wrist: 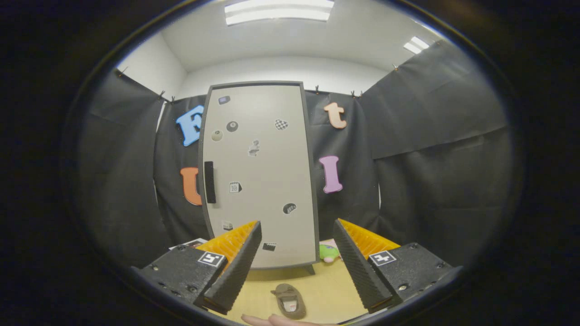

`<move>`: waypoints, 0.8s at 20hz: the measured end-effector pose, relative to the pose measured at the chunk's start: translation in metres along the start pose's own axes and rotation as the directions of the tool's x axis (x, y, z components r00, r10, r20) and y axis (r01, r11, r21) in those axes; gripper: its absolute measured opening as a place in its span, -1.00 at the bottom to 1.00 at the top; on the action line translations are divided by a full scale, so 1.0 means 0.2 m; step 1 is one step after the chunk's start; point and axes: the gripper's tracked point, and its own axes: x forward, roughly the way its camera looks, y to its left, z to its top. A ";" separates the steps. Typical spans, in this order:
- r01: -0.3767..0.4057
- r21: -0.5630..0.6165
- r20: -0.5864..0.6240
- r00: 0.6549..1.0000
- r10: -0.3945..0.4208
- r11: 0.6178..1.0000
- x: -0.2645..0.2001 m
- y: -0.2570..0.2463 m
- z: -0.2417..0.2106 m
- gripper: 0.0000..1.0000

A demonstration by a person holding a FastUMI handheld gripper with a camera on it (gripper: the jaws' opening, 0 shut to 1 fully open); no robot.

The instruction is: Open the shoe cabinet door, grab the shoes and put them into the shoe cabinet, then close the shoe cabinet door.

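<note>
A tall pale grey shoe cabinet (260, 176) stands on the wooden floor ahead of me, its door shut and dotted with small stickers. A black vertical handle (210, 182) sits at the door's left edge. A brown slipper-like shoe (290, 300) lies on the floor in front of the cabinet, low between my fingers. My gripper (297, 260) is open and holds nothing, raised some way back from the door. A person's fingertips (272, 320) show just below the shoe.
A small green and pink soft toy (329, 252) lies on the floor at the cabinet's right foot. Some flat printed paper (192, 244) lies by its left side. Black cloth walls close the booth on the left, back and right. Light wooden floor (326, 290) spreads around the shoe.
</note>
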 end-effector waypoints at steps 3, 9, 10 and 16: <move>-0.004 -0.011 0.009 1.000 0.004 1.000 -0.01 0.01 0.00 1.00; -0.033 -0.015 0.045 0.998 0.033 0.999 0.05 0.09 0.05 1.00; -0.047 -0.022 0.067 0.997 0.048 0.999 0.08 0.12 0.08 1.00; -0.126 -0.081 0.044 0.991 0.130 0.989 0.43 0.36 0.13 1.00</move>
